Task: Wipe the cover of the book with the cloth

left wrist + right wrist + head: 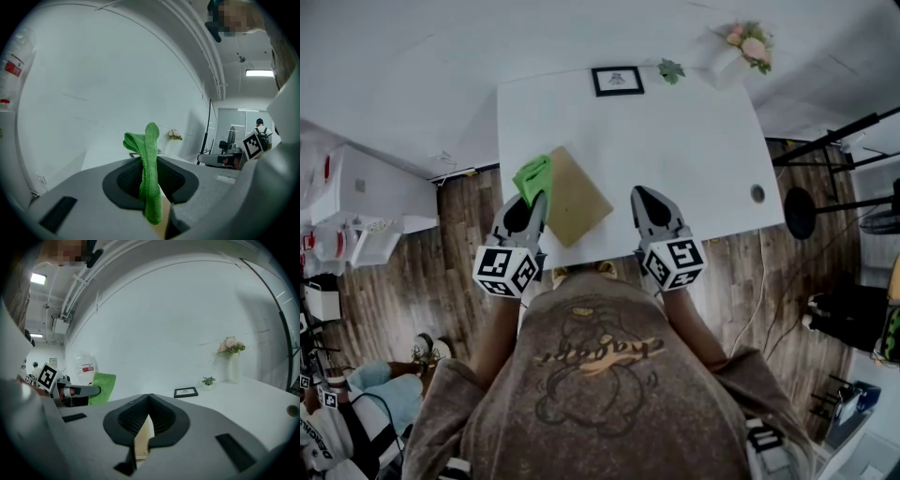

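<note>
Our left gripper (534, 204) is clenched on the green cloth (150, 168). The cloth stands folded between the jaws and sticks out past their tips, we judge so that a free pad can press on the cover. The book (577, 195) lies just right of that gripper on the white table (694, 141), with the cloth at its left edge. Our right gripper (639, 197), further right and clear of the book, is closed tip to tip on nothing, perhaps ready to steady the book.

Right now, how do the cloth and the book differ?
The cloth is green and bunched; the book is tan and flat. The cloth is pinched in the left gripper; the book lies on the table. Both are by the table's near-left corner.
</note>
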A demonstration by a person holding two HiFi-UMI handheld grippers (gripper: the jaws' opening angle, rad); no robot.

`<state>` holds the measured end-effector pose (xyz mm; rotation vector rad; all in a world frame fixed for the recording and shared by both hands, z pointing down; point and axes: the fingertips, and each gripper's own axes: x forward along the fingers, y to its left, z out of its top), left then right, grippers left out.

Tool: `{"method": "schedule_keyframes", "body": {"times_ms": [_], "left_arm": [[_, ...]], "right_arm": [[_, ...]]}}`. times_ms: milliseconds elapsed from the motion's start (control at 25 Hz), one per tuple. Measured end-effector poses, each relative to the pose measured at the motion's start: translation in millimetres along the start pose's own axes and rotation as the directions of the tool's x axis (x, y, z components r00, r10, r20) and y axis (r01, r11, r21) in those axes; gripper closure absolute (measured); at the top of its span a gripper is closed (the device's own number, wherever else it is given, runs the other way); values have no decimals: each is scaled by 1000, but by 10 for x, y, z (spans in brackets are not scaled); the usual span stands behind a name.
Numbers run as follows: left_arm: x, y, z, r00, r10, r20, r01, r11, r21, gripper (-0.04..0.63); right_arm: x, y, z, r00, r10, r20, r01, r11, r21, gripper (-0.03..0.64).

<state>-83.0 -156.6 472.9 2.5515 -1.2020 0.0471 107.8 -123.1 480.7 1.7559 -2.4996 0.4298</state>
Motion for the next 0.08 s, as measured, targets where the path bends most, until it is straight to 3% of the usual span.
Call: {"method": "schedule_keyframes", "body": {"times_ms": [80], "left_arm": [[6, 8, 0, 1000, 2, 0, -2, 1000, -3, 528]], "right_arm": [[13, 0, -6, 1000, 4, -1, -4, 1000, 1, 623]]}}
